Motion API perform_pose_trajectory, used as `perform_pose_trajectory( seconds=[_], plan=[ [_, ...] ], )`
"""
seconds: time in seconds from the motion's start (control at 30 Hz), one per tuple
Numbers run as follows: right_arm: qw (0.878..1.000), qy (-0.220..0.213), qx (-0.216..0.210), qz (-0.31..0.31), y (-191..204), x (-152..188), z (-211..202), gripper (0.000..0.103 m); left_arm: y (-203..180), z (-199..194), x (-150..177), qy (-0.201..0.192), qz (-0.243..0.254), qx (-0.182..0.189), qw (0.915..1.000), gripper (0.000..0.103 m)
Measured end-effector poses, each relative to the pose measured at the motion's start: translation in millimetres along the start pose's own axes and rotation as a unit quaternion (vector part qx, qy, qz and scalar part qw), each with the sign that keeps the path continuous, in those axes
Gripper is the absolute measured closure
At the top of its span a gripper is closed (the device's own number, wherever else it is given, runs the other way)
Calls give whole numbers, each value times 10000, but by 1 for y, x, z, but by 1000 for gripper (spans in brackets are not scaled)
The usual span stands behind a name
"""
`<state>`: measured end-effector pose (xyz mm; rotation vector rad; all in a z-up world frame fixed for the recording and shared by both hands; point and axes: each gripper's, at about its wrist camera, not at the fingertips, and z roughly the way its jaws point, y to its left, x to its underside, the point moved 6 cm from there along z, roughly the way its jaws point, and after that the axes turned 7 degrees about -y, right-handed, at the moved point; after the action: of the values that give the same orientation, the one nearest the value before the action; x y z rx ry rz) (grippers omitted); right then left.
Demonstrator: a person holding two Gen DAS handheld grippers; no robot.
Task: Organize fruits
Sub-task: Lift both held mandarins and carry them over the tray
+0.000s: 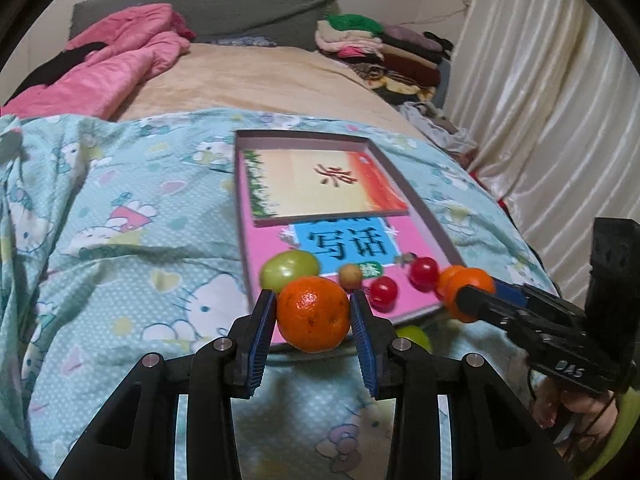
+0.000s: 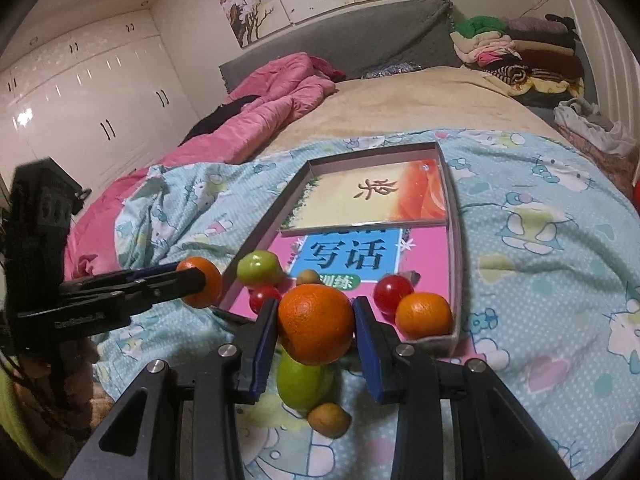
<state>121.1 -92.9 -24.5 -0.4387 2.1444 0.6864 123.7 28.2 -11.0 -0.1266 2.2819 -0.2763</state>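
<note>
My left gripper [image 1: 313, 312] is shut on an orange [image 1: 313, 313], held just in front of the shallow box's near edge [image 1: 416, 312]. My right gripper [image 2: 316, 320] is shut on another orange [image 2: 316, 323] at the box's near edge [image 2: 434, 339]. In the box lie a green fruit [image 1: 289, 267], a small brown fruit [image 1: 351, 275], two red tomatoes [image 1: 383, 291] [image 1: 424, 272] and an orange [image 2: 424, 315]. On the sheet below my right gripper lie a green fruit [image 2: 302, 380] and a brown fruit [image 2: 329, 419]. Each gripper shows in the other's view [image 1: 466, 292] [image 2: 200, 282].
The box holds two books, one pink [image 2: 426, 252] and one cream-orange [image 2: 380, 196]. It rests on a blue cartoon sheet [image 1: 140, 248] over the bed. A pink quilt [image 1: 124, 60] lies at the far left, folded clothes [image 1: 384, 48] at the far right, curtains [image 1: 560, 120] beyond.
</note>
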Motion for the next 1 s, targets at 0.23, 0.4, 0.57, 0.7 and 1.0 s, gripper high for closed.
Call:
perform_pose_trajectory(
  seconds=[0.23,0.4,0.57,0.7,1.0],
  plan=[
    [9998,-209,65,-44,-2,-11,-1,65,15,1,-5,-170,-118,-311,9993,64],
    [9995,-268,150,-27,-8,-17,-2,65,12,3,-6,-218,60,-428,9988,64],
    [9991,-282,275,-149,-11,-21,1,65,7,12,-1,-105,157,-422,9989,64],
    [9990,-260,309,-207,-11,-22,5,65,1,20,4,0,348,-492,9982,64],
    [9990,-204,315,-259,-12,-21,12,65,-4,31,11,165,504,-493,9974,64]
  ],
)
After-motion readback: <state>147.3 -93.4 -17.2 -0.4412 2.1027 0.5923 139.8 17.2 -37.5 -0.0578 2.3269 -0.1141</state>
